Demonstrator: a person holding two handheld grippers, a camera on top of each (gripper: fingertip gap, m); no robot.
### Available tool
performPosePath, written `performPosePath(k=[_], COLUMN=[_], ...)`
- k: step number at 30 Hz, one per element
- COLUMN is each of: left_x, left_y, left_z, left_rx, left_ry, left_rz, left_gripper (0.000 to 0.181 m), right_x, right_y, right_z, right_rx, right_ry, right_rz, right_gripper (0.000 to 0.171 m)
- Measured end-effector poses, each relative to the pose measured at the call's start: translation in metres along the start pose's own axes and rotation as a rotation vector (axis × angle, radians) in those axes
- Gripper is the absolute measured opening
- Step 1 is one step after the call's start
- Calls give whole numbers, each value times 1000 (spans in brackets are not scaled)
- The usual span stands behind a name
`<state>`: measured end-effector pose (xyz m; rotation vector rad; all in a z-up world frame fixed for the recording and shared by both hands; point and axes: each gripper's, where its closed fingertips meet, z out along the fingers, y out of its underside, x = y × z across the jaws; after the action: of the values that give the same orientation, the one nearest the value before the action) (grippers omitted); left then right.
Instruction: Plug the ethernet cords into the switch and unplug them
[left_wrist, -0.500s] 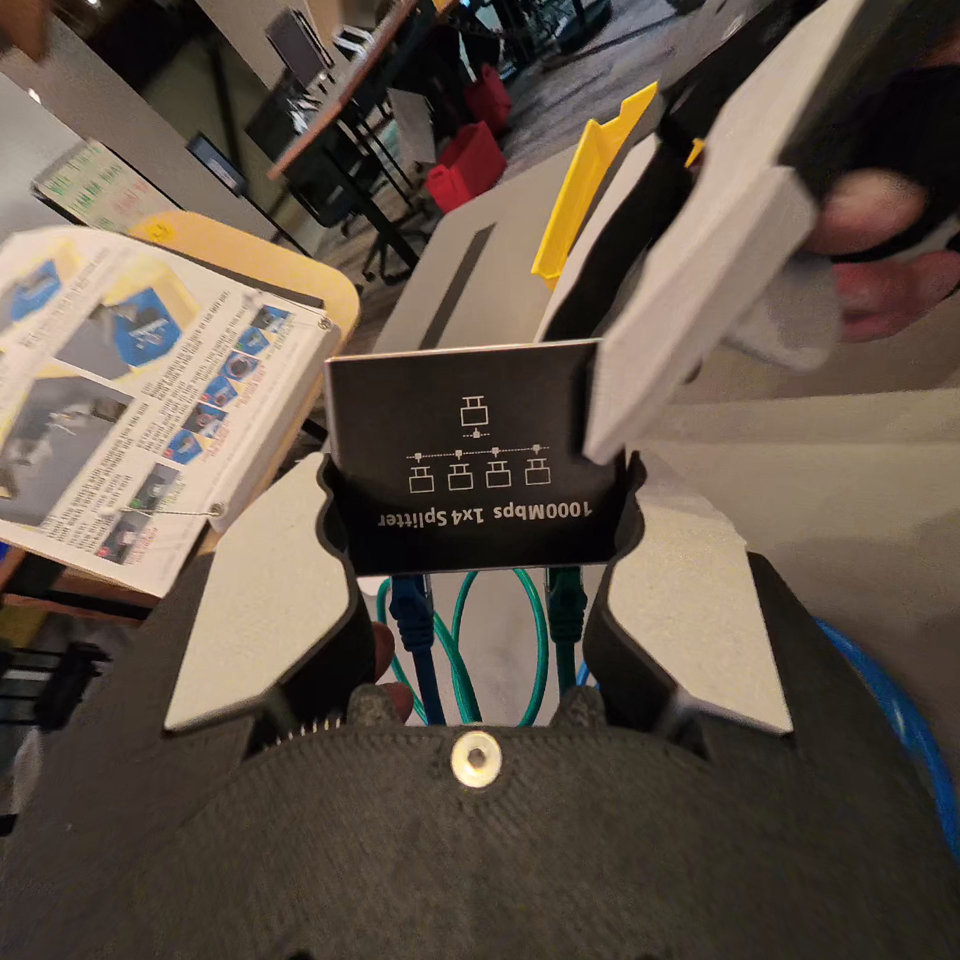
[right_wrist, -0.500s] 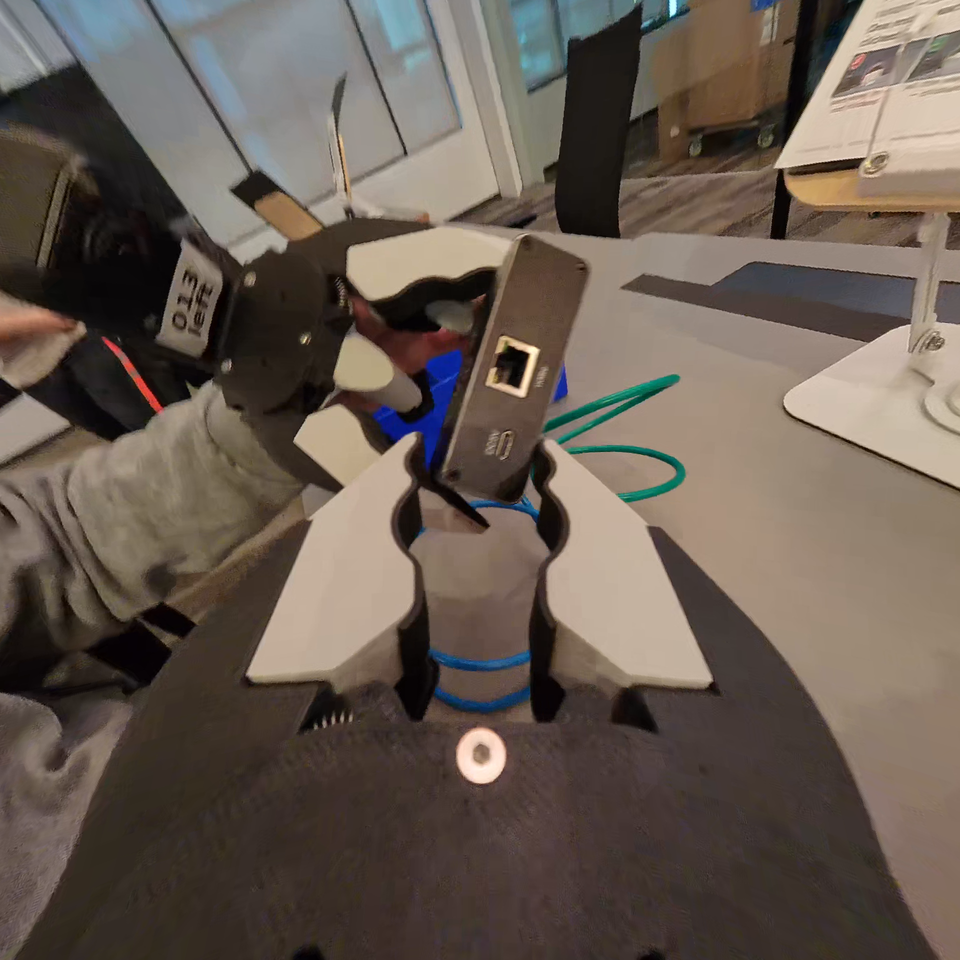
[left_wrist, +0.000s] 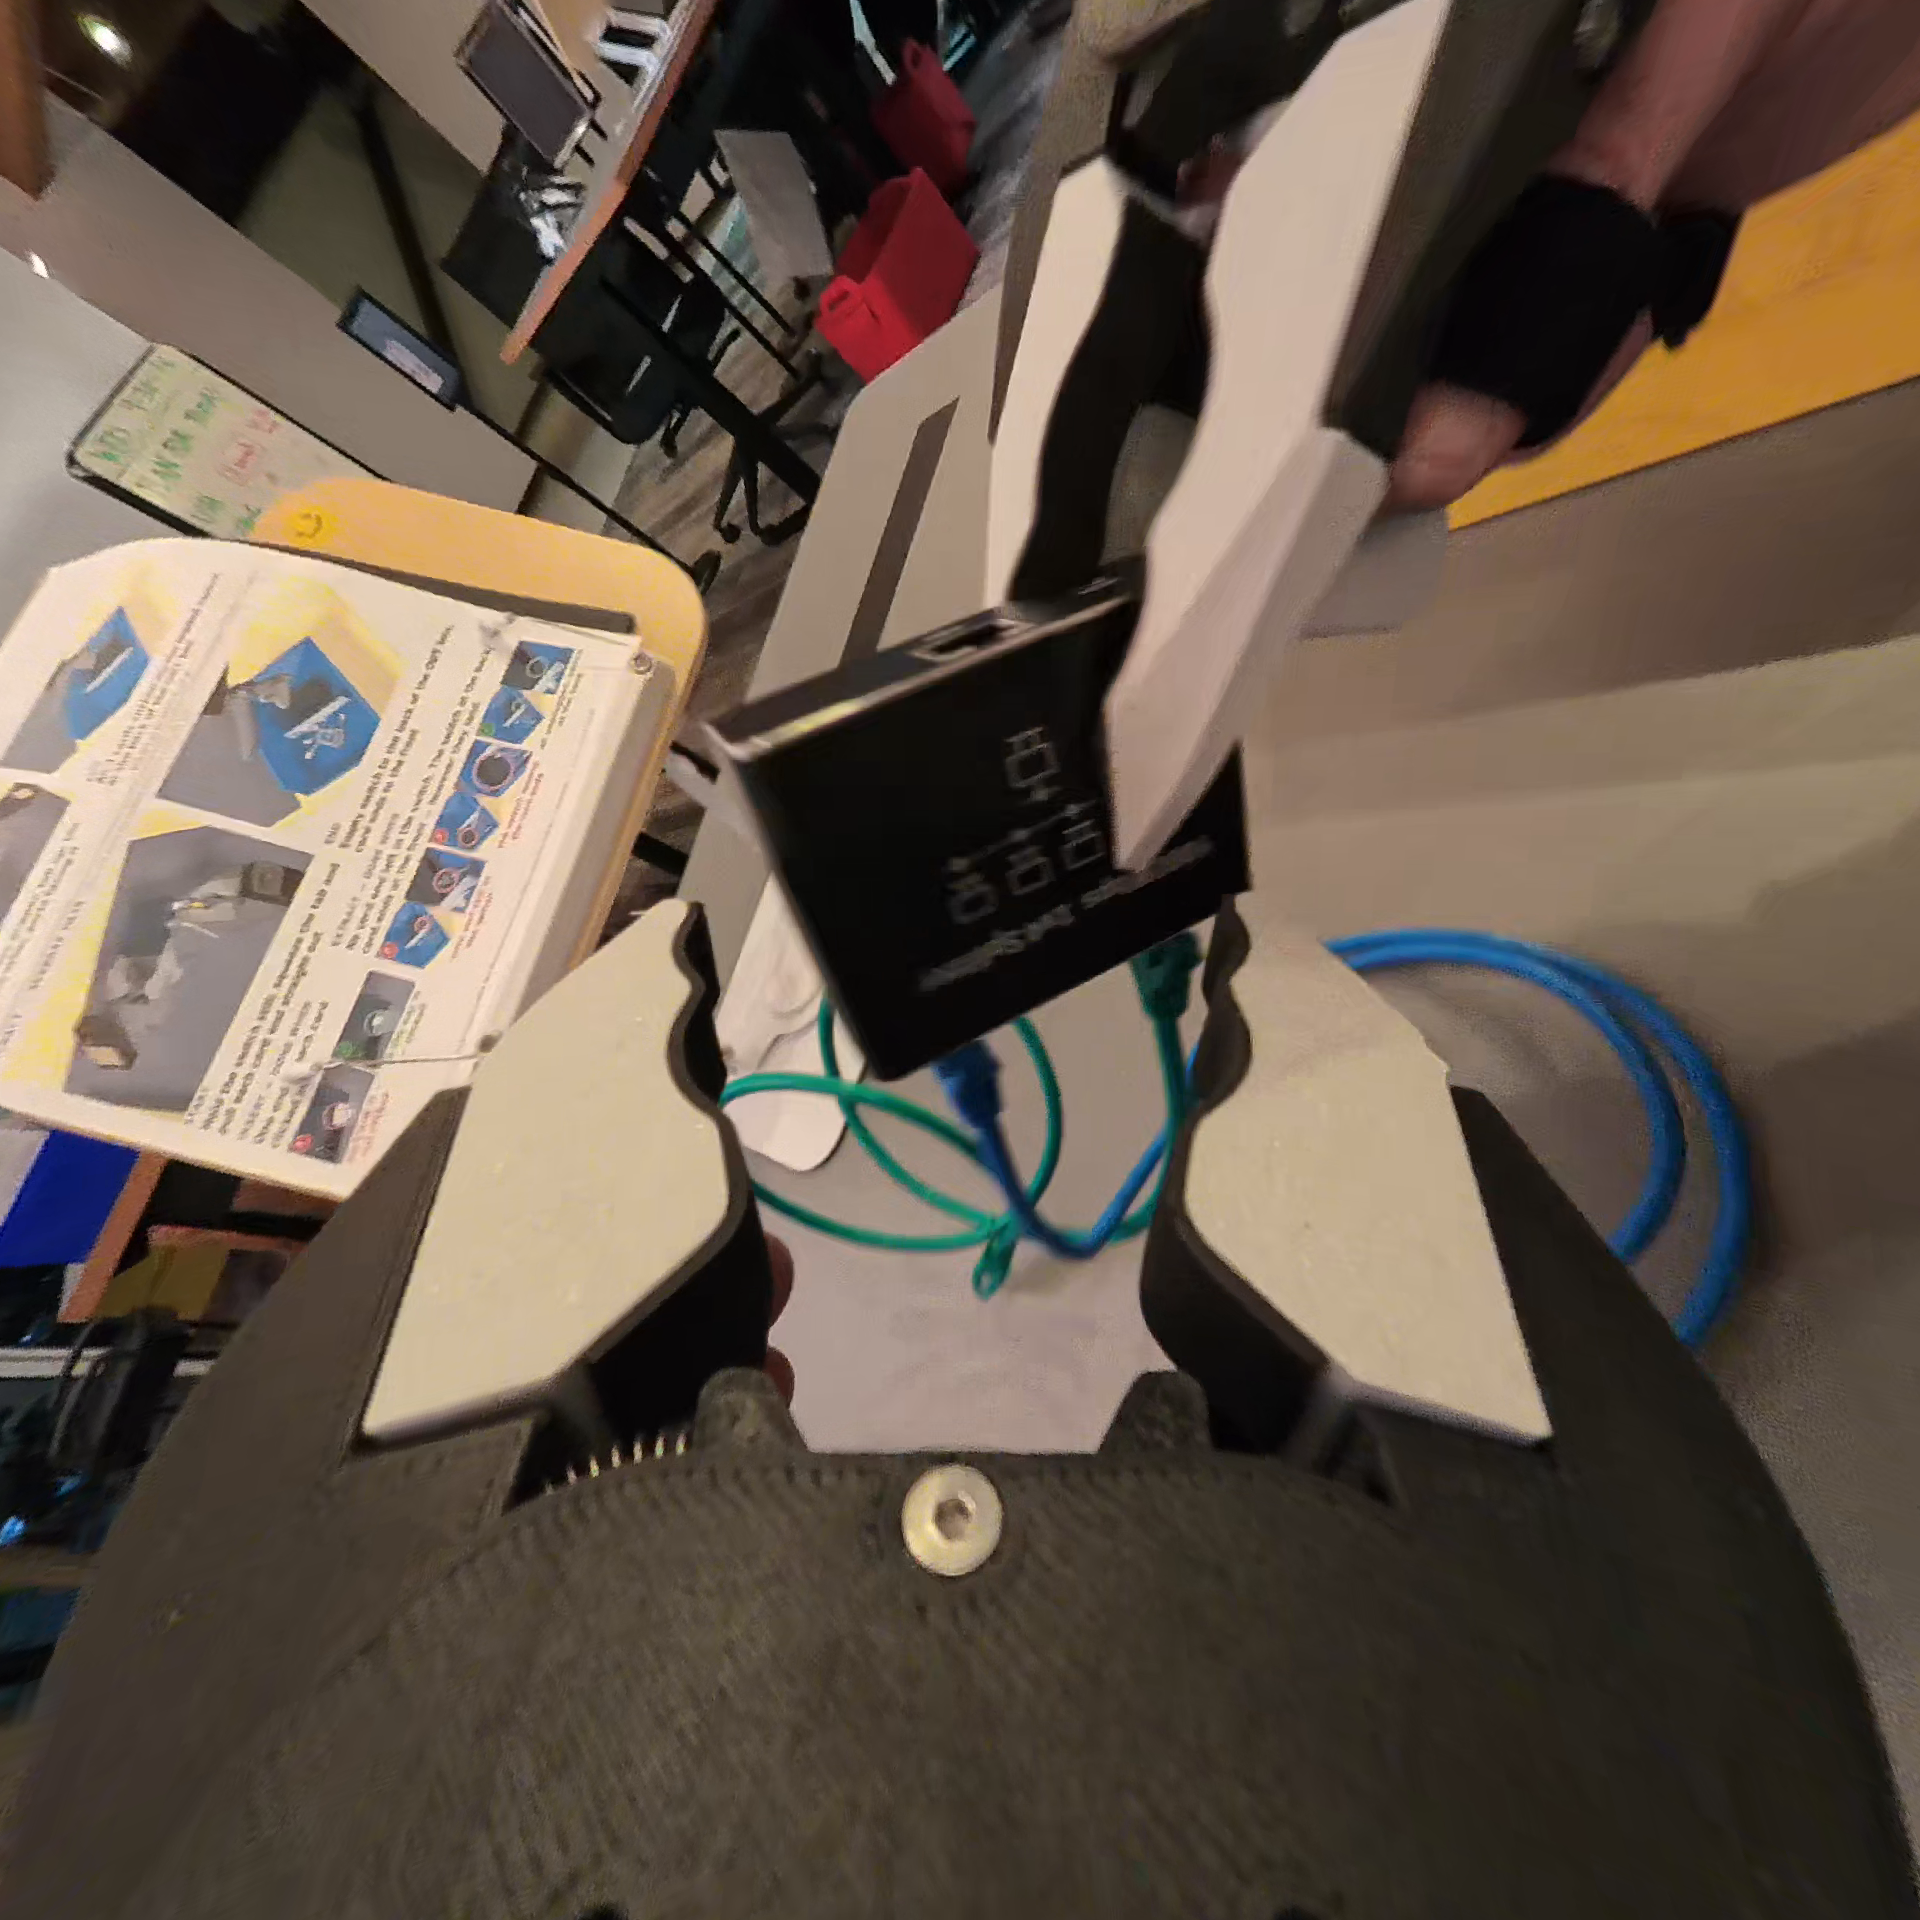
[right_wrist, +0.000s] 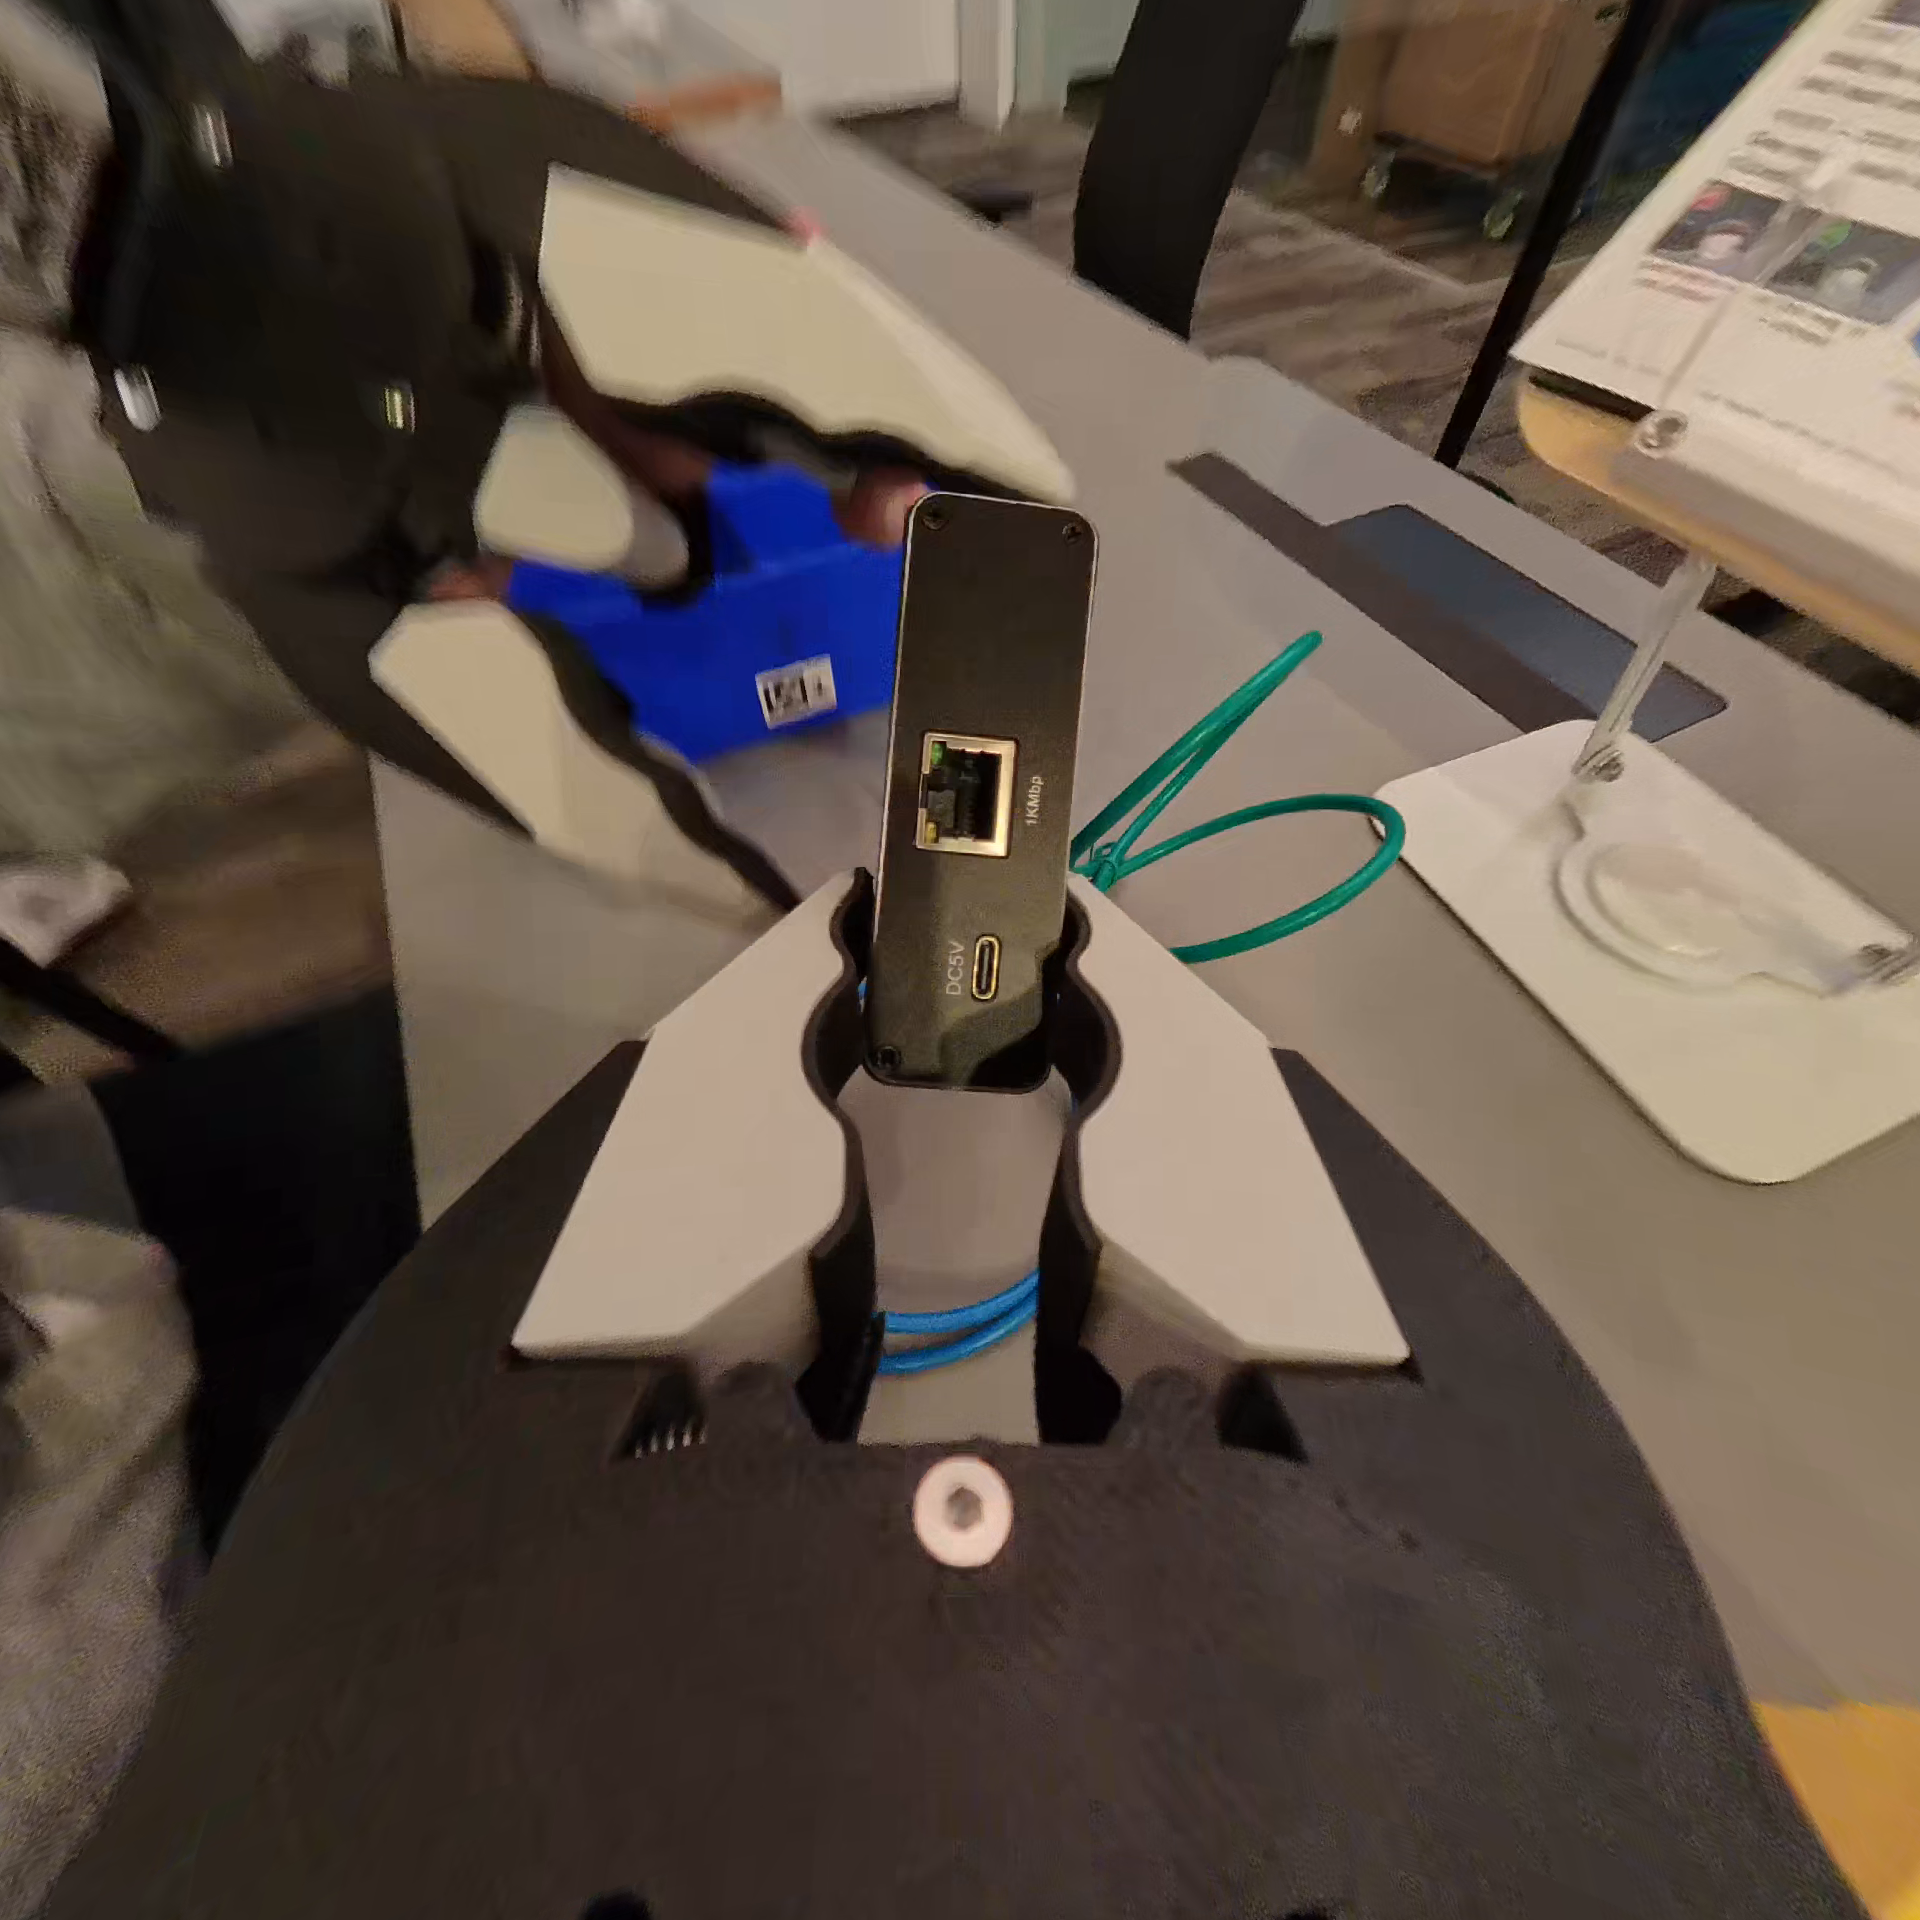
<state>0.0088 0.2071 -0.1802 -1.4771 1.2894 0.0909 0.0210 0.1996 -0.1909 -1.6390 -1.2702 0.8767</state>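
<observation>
Table (right_wrist: 1558, 1403): grey top filling the right and lower right of the right wrist view; the cords' slack lies on it.
Switch (right_wrist: 982, 790): small black box at frame centre in the right wrist view, off the table; its long axis runs up the frame, slightly tilted, and the narrow end with one empty port and a small power socket faces the camera. In the left wrist view it sits mid-frame, its broad printed face towards the lens, one corner low.
Right gripper (right_wrist: 961, 977): closed on the switch's lower end, fingers pressing the two broad faces.
Left gripper (left_wrist: 961, 1039): jaws spread wide, holding nothing – the switch hangs just beyond its tips.
Blue cord (left_wrist: 1621, 1081): looped at right of the left wrist view, plug up in the switch's underside.
Green cord (left_wrist: 914, 1174): thin loops at centre, plug also seated.
Handling: the box looks light, rigid and smooth-sided – likely to twist in a narrow grip, so hold the broad faces clear of ports. Cords are limp; take them at the stiff plug, by the latch.
</observation>
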Motion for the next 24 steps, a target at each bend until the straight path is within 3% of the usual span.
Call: performPosePath(k=[6, 13, 20, 24], left_x=[6, 37, 35, 20], left_y=[-2, 0, -3, -6], left_z=[-12, -16, -16, -19], left_rx=[-76, -133, -81, -12], left_ry=[61, 206, 220, 188], left_rz=[63, 102, 45, -63], left_gripper=[78, 44, 37, 37], right_x=[-12, -32, -28, -14], right_y=[9, 15, 6, -18], right_z=[-2, -1, -2, -3], right_rx=[-250, -419, -389, -281], right_ry=[-26, -112, -95, 20], right_rz=[-367, -698, -783, -757], right_gripper=[29, 29, 30, 50])
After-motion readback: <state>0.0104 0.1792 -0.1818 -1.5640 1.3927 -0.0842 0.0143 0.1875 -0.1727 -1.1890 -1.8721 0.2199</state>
